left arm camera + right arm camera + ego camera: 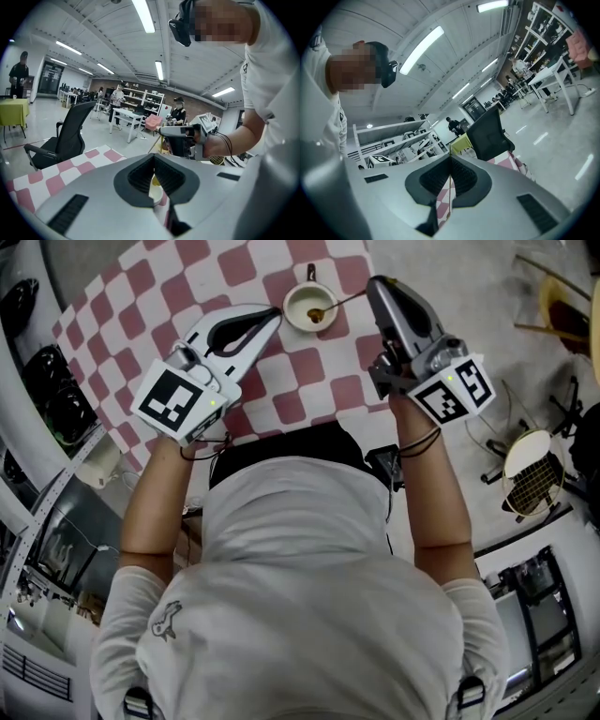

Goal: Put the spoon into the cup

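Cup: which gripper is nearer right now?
Left. The left gripper, jaws shut, has its tips close beside the cup on its left; the right gripper stands farther off to the right, shut on the spoon handle.

White T-shirt (309, 596); grey left tongs (277, 313), grey right tongs (375, 283)

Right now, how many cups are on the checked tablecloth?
1. The cup stands on the checked tablecloth between the left gripper and the right gripper, with the spoon bowl-down in it. The grippers could hide another.
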A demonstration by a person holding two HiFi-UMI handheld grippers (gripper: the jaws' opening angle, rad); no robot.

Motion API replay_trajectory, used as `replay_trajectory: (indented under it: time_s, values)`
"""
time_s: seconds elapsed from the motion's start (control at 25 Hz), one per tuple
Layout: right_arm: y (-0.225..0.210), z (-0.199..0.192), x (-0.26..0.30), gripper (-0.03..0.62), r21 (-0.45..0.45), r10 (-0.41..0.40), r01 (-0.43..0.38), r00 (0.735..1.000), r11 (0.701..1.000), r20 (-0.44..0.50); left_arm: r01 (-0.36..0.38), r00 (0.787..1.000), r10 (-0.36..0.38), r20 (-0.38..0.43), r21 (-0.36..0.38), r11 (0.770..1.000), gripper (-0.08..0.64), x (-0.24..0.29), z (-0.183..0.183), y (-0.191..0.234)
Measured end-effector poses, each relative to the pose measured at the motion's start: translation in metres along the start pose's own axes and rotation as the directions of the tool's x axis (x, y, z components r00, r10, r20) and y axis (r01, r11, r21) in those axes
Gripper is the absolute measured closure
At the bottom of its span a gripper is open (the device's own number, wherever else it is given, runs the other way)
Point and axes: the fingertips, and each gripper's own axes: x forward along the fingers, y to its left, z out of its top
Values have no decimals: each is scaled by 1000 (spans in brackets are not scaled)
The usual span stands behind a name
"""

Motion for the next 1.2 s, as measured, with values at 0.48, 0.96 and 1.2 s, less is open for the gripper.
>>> replay_trajectory:
  time_s: [0.48,0.96,1.2]
  values:
    - [-26,-37,15,560,26,-9,10,1000,1000,-26,19,997,-19,-75,-10,1000,546,17,-49,15]
    - [-51,-75,20,560,74,-28,32,998,997,-52,6,994,-10,-110,-34,999,546,39,-69,23]
    - [-56,-83,20,560,78,-25,29,998,997,-58,-5,992,3,-129,-12,1000,546,48,-77,24]
